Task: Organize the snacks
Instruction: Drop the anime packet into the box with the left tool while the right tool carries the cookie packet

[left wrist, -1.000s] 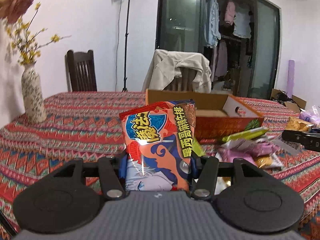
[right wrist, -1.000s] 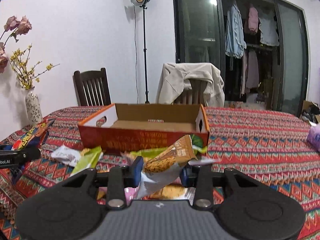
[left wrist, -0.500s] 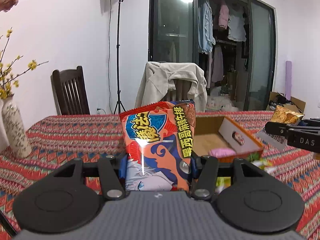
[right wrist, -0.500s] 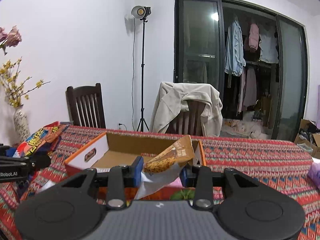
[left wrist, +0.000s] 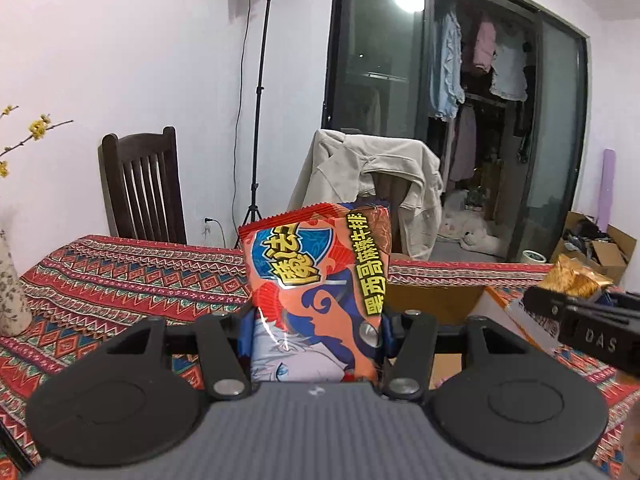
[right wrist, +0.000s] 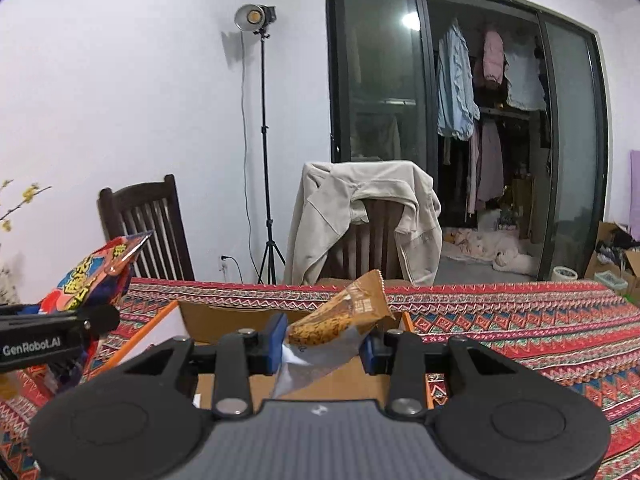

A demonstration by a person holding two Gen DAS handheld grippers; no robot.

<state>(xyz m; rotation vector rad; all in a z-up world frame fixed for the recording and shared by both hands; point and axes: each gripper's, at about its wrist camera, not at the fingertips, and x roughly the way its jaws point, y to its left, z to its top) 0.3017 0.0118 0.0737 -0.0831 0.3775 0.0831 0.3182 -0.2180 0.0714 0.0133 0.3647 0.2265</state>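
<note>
My left gripper [left wrist: 316, 332] is shut on an orange and blue snack packet [left wrist: 316, 288], held upright above the table. My right gripper [right wrist: 322, 346] is shut on a brown and silver snack packet [right wrist: 340, 320], held over the open cardboard box [right wrist: 208, 320]. In the left wrist view the box [left wrist: 432, 300] lies just behind and right of my packet, and the right gripper [left wrist: 580, 320] with its brown packet [left wrist: 576, 276] is at the right edge. In the right wrist view the left gripper [right wrist: 60, 332] with the orange packet [right wrist: 96, 276] is at the left edge.
The table has a red patterned cloth [left wrist: 120, 280]. A vase [left wrist: 10, 292] stands at its left. A dark wooden chair [left wrist: 142, 188] and a chair draped with a beige jacket [right wrist: 360, 216] stand behind the table. A light stand [right wrist: 262, 140] is by the wall.
Both grippers have risen and moved forward with their packets, from table level by the loose snacks to over the box. The box now lies close below them.
</note>
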